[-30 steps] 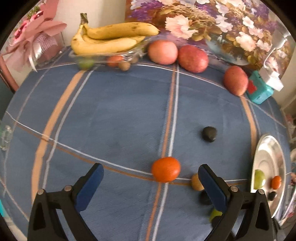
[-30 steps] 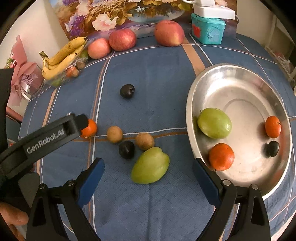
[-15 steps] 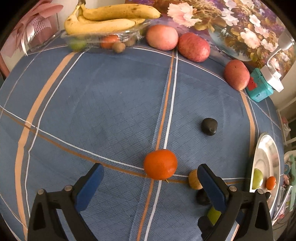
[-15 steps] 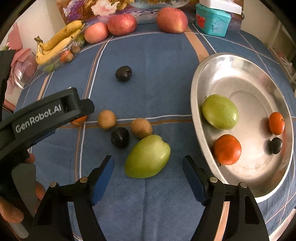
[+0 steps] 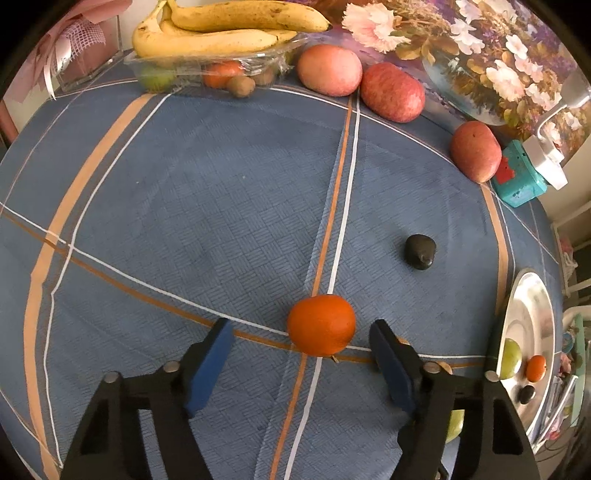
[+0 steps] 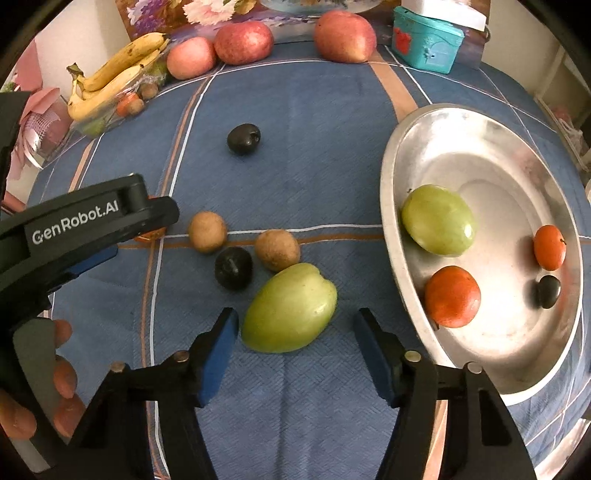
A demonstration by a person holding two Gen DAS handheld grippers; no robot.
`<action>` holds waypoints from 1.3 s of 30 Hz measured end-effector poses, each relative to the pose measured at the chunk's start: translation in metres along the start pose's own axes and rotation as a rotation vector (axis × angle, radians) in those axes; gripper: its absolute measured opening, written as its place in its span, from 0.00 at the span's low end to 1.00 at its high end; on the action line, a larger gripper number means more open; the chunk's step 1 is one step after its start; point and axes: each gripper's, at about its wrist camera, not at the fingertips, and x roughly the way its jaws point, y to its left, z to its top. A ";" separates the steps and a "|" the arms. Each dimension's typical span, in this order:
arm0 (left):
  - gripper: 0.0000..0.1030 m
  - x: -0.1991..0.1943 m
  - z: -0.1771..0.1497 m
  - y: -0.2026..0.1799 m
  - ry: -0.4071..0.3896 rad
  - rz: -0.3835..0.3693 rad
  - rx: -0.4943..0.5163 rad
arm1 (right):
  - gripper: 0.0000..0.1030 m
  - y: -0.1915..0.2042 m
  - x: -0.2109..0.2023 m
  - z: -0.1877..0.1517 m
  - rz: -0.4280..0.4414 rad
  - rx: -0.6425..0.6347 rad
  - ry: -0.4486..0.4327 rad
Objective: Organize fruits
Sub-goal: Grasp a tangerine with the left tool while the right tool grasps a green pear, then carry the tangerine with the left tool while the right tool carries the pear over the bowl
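Looking along our left gripper (image 5: pixel 301 341), we see its blue pads spread wide with the orange tangerine (image 5: pixel 321 325) low in the frame's centre, just ahead of them and untouched. A dark plum (image 5: pixel 420 252) lies to the right of centre, while bananas (image 5: pixel 221 33) and three red apples (image 5: pixel 392 92) line the top edge. In the right wrist view, our right gripper (image 6: pixel 293 347) is spread either side of the green mango (image 6: pixel 290 308), not gripping it. Two brown fruits (image 6: pixel 207 231) and a dark plum (image 6: pixel 233 268) crowd just above it. At the right, the steel tray (image 6: pixel 480 125) holds another mango, two tangerines and a plum. "GenRobot.AI" reads on the left gripper at the left edge, fingers (image 6: pixel 62 332) wrapped around its handle.
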 end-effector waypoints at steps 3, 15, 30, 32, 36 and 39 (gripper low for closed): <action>0.45 -0.004 -0.002 0.000 0.001 -0.018 0.002 | 0.53 0.000 -0.003 0.001 0.014 0.002 -0.007; 0.37 -0.022 0.000 -0.004 -0.023 -0.030 0.001 | 0.48 -0.001 -0.008 0.004 0.060 0.030 -0.022; 0.37 -0.071 0.010 0.008 -0.107 -0.104 -0.058 | 0.45 -0.002 -0.049 0.007 0.124 0.023 -0.107; 0.37 -0.073 0.012 0.007 -0.113 -0.117 -0.060 | 0.45 -0.003 -0.053 0.007 0.139 0.025 -0.116; 0.37 -0.080 0.015 0.002 -0.133 -0.125 -0.055 | 0.45 -0.006 -0.060 0.006 0.151 0.034 -0.140; 0.37 -0.085 0.014 -0.001 -0.144 -0.130 -0.047 | 0.45 -0.008 -0.061 0.006 0.151 0.039 -0.146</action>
